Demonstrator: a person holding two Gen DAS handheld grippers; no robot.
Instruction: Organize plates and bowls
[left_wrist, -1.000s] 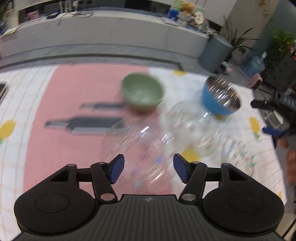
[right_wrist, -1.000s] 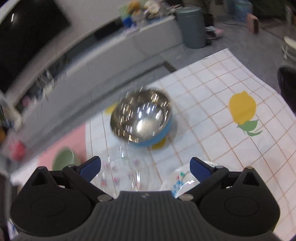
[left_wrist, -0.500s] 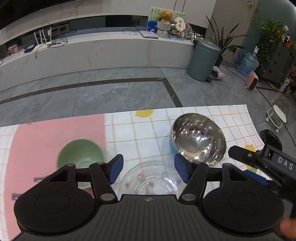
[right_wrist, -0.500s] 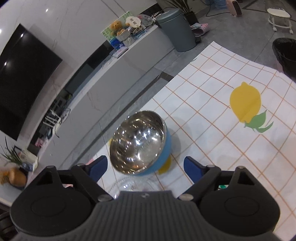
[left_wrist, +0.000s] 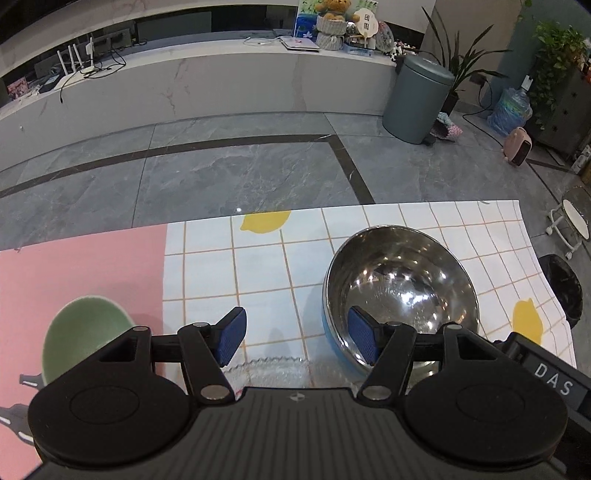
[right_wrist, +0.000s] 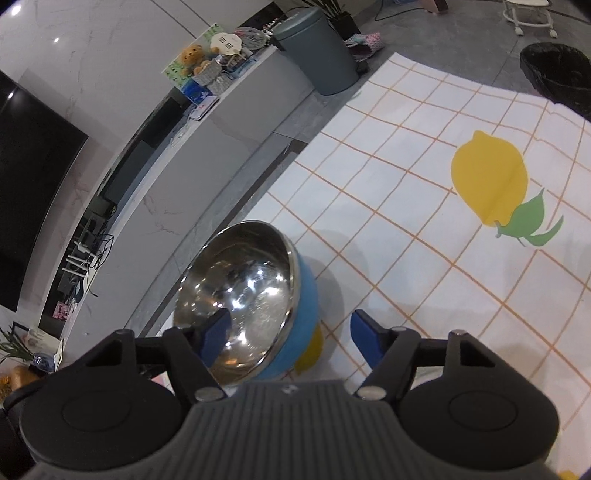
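Low in the centre of the right wrist view, my right gripper (right_wrist: 288, 338) straddles the near rim of the steel bowl (right_wrist: 245, 295) — one blue pad is inside the shiny hollow, the other is outside, beside the blue outer wall. Its jaws have just been closing with that rim between them, but a gap remains on the outer side and the pads do not press yet. This bowl stands on the checked cloth (right_wrist: 424, 206) with the lemon prints, in the lower left of that frame. At the bottom centre of the left wrist view, my left gripper (left_wrist: 297, 339) is spread with nothing between the pads; the scalloped edge of a clear glass dish (left_wrist: 269, 367) shows just below them. The steel bowl (left_wrist: 400, 291) sits at right of this frame, behind the right pad, and a green bowl (left_wrist: 79, 328) rests on the pink mat (left_wrist: 81, 266) at lower left — well apart from the steel one.
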